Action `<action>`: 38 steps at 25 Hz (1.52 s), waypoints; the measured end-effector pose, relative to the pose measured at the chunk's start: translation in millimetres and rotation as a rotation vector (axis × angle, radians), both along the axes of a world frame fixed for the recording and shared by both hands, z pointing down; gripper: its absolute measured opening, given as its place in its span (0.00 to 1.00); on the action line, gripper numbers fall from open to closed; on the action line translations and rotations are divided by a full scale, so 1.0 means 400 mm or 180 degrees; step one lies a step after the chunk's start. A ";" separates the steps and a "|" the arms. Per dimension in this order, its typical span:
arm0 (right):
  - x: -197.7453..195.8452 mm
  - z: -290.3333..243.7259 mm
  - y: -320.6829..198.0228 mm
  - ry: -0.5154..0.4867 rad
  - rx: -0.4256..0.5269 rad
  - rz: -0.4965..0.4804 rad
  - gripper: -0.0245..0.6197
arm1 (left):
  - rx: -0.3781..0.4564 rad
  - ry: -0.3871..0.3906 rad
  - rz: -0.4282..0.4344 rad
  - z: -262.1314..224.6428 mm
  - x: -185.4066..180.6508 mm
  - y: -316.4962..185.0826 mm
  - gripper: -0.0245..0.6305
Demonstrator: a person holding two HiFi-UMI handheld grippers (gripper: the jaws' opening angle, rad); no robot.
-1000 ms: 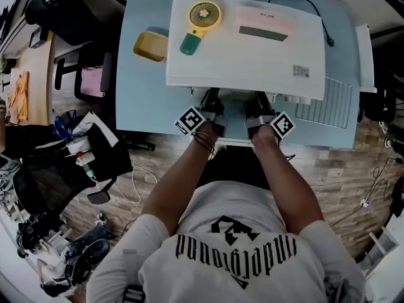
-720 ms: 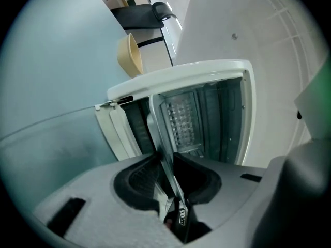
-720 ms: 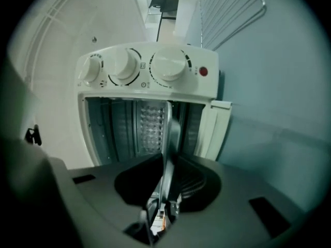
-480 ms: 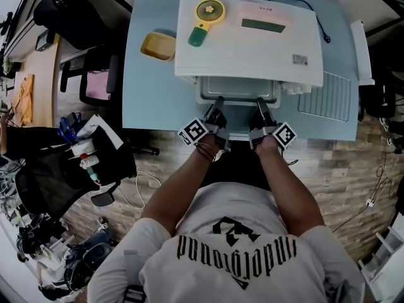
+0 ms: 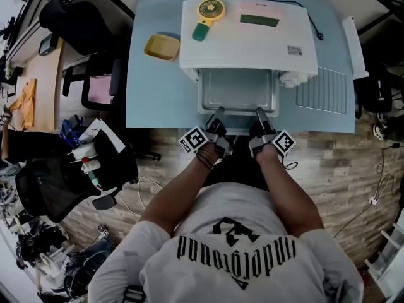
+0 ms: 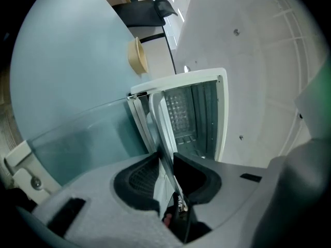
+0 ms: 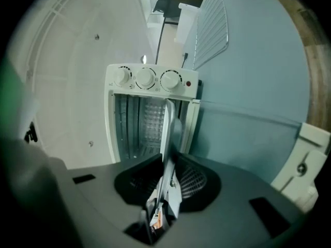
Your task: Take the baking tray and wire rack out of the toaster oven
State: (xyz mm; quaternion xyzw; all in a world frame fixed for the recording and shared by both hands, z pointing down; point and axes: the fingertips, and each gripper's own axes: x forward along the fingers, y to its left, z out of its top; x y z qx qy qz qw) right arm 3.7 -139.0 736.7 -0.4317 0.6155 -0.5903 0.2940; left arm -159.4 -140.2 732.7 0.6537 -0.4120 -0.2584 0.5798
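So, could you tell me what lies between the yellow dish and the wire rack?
The white toaster oven stands between them, its baking tray sticking out at the front; the head view shows this.

White toaster oven (image 5: 249, 36) on a pale blue table (image 5: 151, 100). The baking tray (image 5: 238, 88) is dull silver-grey. The wire rack (image 5: 322, 90) makes a fine pale grid of lines against the blue. A small fan (image 5: 207, 14) has a yellow head and green handle, and a dish (image 5: 161, 47) is mustard yellow. The left gripper (image 5: 218, 111) and right gripper (image 5: 259, 111) are grey with black pads, each with a cube of black-and-white square markers. The floor (image 5: 353, 169) is brown wood-grain planks. The shirt (image 5: 237, 251) is white with black print.
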 end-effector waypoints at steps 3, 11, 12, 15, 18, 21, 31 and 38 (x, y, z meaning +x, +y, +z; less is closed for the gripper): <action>-0.002 -0.007 0.032 0.0013 -0.0015 -0.0003 0.16 | -0.0028 -0.0014 0.0049 -0.001 0.000 0.034 0.18; -0.002 -0.007 0.108 0.0070 -0.0062 -0.0069 0.16 | -0.0061 -0.0043 0.0174 -0.001 -0.002 0.107 0.18; -0.003 -0.008 0.116 0.0050 -0.0068 -0.0074 0.16 | -0.0091 -0.0049 0.0181 0.000 -0.002 0.117 0.18; 0.002 -0.008 0.143 0.0071 -0.0084 -0.0105 0.16 | -0.0090 -0.0026 0.0199 -0.005 0.004 0.142 0.18; 0.000 -0.022 0.164 0.0055 -0.0077 -0.0165 0.16 | -0.0072 -0.0053 0.0198 -0.026 0.004 0.163 0.18; 0.005 -0.026 0.194 0.0117 -0.0135 -0.0255 0.16 | -0.0017 -0.0099 0.0196 -0.046 0.005 0.185 0.18; 0.045 -0.096 0.255 0.0162 -0.0115 -0.0503 0.16 | 0.0142 -0.0134 0.0065 -0.122 0.041 0.245 0.18; 0.091 -0.146 0.300 0.0139 0.0043 -0.0583 0.17 | 0.0194 -0.0165 -0.0032 -0.160 0.088 0.301 0.18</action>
